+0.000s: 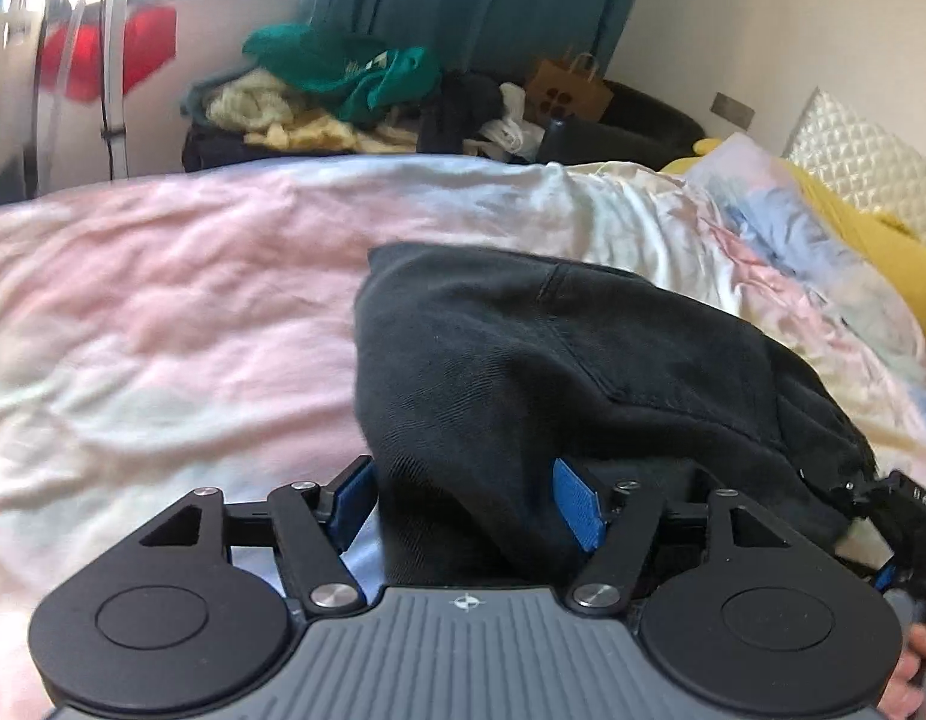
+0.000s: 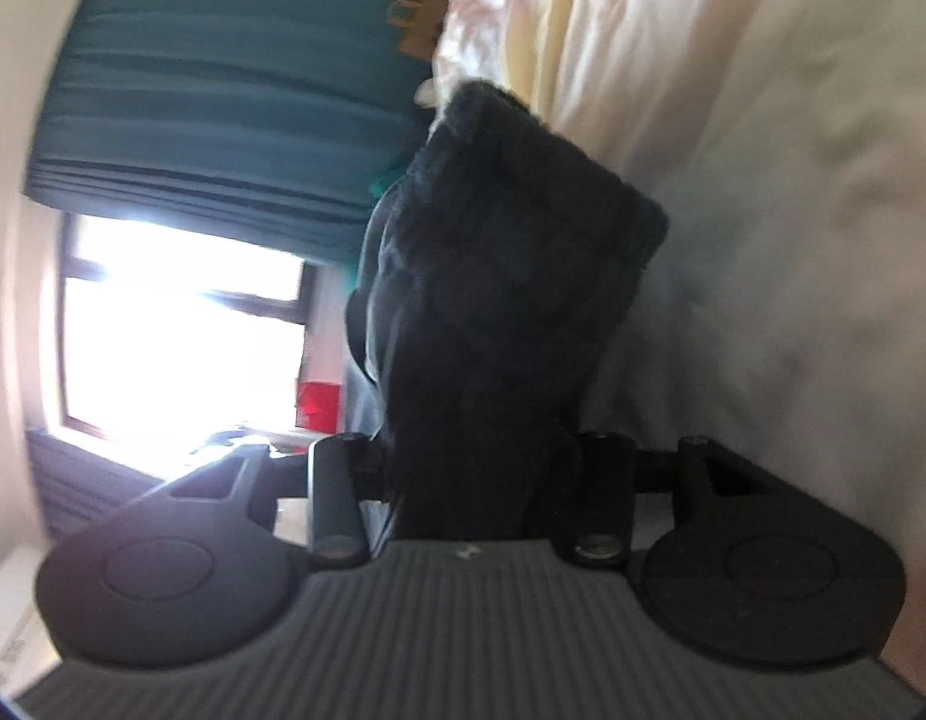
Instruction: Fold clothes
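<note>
Your left gripper (image 1: 469, 501) stands with its blue pads spread apart, a fold of the black garment (image 1: 583, 360) lying between them but not visibly pinched. The garment stretches away from that gripper toward the far right across the pastel bedsheet (image 1: 163, 300), its long axis running near to far. Your right gripper (image 2: 481, 468), rolled on its side, has the same black garment (image 2: 511, 252) bunched between its fingers; blur hides whether they press it. Both grippers sit at the garment's near edge, so neither is clearly nearer. A clothes pile (image 1: 319, 90) waits beyond the bed.
</note>
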Demonstrator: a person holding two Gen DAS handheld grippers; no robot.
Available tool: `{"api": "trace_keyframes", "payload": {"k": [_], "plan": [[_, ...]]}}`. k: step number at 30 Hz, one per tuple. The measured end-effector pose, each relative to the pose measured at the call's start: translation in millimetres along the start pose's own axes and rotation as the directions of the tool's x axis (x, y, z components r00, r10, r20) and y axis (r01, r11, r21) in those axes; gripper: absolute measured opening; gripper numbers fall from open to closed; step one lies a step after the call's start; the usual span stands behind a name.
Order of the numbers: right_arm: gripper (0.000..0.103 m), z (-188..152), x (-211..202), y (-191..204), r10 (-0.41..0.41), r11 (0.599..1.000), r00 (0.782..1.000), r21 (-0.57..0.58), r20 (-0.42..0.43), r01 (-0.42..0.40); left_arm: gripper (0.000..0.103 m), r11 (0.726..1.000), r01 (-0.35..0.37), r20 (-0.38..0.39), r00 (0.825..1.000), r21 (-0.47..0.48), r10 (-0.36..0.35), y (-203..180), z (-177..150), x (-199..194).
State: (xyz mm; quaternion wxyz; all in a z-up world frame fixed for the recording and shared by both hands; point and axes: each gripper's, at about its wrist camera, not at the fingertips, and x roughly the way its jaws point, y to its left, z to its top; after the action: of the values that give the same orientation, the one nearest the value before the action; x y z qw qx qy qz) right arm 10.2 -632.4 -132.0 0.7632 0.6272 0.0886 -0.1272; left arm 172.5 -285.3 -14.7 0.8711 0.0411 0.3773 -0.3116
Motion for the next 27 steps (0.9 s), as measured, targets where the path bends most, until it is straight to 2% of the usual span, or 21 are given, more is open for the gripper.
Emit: {"api": "trace_keyframes", "payload": {"k": [5, 7, 10, 15, 20, 23, 27], "plan": [[0.049, -10, -55, 34, -0.120, 0.985, 0.990, -0.111, 0.080, 0.128, 0.073, 0.997, -0.047, 0.046, 0.998, 0.064, 0.044, -11, -7, -76], [0.049, -16, -78, 52, -0.137, 0.969, 0.985, -0.193, 0.104, 0.155, 0.079, 0.994, -0.044, 0.082, 0.996, 0.101, 0.036, -19, -11, -108], [0.049, -26, -113, 76, -0.147, 0.930, 0.980, -0.320, 0.133, 0.183, 0.083, 0.990, -0.059, 0.155, 0.987, 0.130, 0.038, -35, -20, -159], [0.049, -70, -156, 135, -0.091, 0.844, 0.985, -0.514, 0.148, 0.155, 0.093, 0.987, -0.057, 0.260, 0.965, 0.150, 0.016, -62, -39, -236], [0.049, -99, -187, 178, -0.047, 0.757, 0.987, -0.639, 0.154, 0.136, 0.103, 0.984, -0.059, 0.349, 0.937, 0.167, -0.003, -88, -68, -302], [0.049, -118, -204, 191, -0.037, 0.706, 0.984, -0.693, 0.172, 0.148, 0.103, 0.979, -0.102, 0.385, 0.923, 0.174, 0.027, -104, -92, -326], [0.049, -142, -226, 199, -0.025, 0.648, 0.984, -0.747, 0.176, 0.150, 0.103, 0.982, -0.102, 0.387, 0.921, 0.160, 0.032, -116, -121, -344]]}}
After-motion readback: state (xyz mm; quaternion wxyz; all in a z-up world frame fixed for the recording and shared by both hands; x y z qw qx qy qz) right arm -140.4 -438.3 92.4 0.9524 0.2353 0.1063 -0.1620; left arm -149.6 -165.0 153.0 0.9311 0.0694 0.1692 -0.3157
